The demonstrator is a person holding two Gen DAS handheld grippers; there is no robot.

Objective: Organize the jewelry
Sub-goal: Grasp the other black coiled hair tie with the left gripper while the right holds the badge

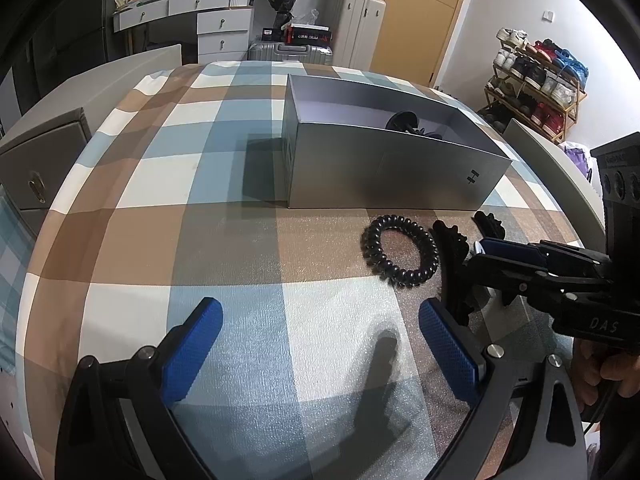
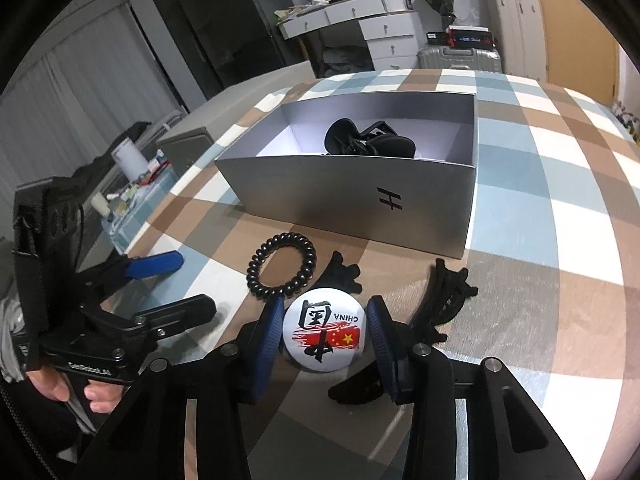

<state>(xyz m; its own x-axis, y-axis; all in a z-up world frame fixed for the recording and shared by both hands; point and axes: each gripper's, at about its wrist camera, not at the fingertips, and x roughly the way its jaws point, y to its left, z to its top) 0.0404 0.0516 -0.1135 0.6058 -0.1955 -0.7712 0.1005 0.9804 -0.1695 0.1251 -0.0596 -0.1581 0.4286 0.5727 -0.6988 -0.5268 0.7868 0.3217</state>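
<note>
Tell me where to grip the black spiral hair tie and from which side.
Pinch one side of the spiral hair tie, a fingertip through its open centre and one outside, coming from above: it lies flat on the checked cloth, so only its coiled band offers a hold.

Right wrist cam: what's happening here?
A person is sorting accessories into the grey box on the checked tablecloth. The right gripper has its fingers on either side of a round China badge, apparently gripping it. The left gripper is open and holds nothing. One black claw clip is already in the box; a spiral hair tie and another black clip remain outside.
</note>
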